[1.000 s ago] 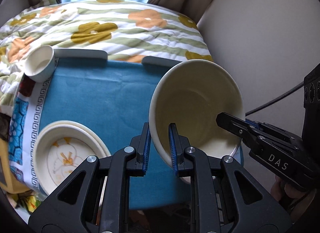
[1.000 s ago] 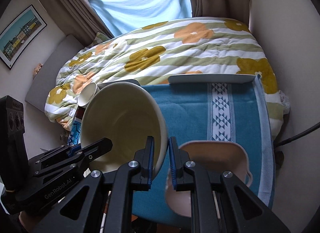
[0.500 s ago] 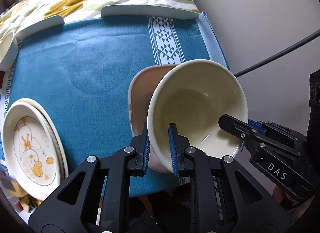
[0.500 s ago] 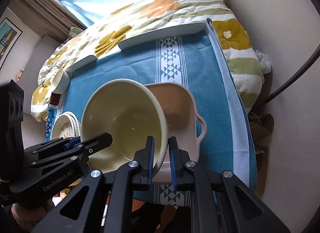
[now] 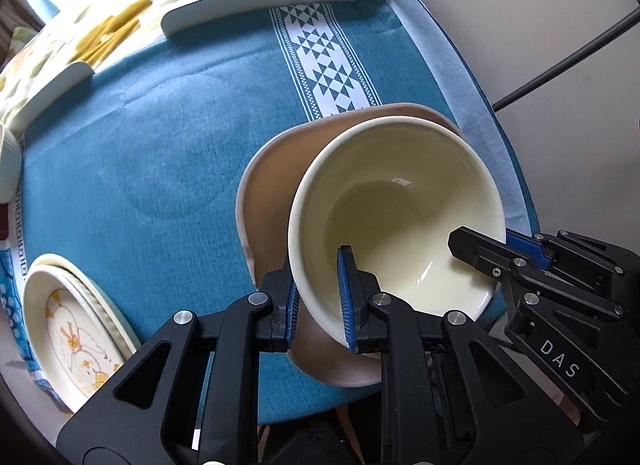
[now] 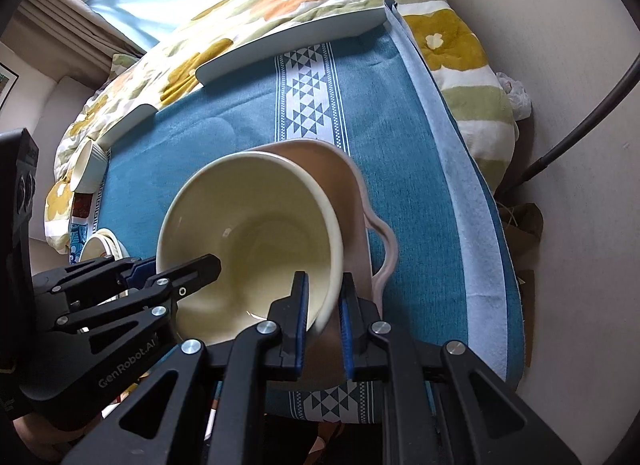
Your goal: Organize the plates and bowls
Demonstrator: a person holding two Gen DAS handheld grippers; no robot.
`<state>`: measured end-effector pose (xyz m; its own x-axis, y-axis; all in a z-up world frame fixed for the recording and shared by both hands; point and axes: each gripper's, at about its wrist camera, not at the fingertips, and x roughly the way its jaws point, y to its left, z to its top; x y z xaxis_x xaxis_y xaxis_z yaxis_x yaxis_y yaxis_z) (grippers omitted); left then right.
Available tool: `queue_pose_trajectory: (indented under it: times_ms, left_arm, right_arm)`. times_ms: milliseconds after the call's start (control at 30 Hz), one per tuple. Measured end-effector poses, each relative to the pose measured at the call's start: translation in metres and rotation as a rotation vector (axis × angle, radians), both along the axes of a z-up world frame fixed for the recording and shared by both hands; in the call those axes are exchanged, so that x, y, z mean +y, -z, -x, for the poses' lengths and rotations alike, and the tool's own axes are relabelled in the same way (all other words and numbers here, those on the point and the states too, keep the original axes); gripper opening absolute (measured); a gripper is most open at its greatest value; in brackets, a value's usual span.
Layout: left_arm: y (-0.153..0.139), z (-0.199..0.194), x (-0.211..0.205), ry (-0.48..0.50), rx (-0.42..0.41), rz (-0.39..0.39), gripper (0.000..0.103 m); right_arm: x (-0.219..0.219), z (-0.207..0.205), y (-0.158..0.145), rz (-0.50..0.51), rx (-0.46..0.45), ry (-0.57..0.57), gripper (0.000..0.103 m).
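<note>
Cream bowl (image 5: 400,225) clamped at opposite rims by left gripper (image 5: 318,301) and right gripper (image 6: 323,315), tilted just above the pink dish (image 6: 352,193) on the tabletop (image 5: 140,145), directly beneath.

Hidden under the cream bowl (image 5: 400,225): most of the pink dish (image 5: 268,201), so touching or apart cannot be told. Covered by the fingers (image 5: 346,301): the bowl's near rim. Cut off at the left edge of the left view: the duck plates (image 5: 68,321). Mostly hidden behind the left gripper (image 6: 168,277) in the right view: the same plates (image 6: 106,245). Too small to read: the cup (image 6: 90,167) beyond the cloth (image 5: 140,165).
</note>
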<state>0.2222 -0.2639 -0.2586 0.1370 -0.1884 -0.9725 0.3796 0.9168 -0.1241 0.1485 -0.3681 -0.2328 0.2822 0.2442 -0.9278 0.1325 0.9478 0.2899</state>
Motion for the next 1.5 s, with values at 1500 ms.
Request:
queue_pose_trajectory:
  times_ms: [1500]
  left_arm:
    - [-0.109, 0.041, 0.056, -0.225, -0.361, 0.016, 0.016]
  right_arm:
    - [-0.009, 0.025, -0.071, -0.065, -0.217, -0.105, 0.016]
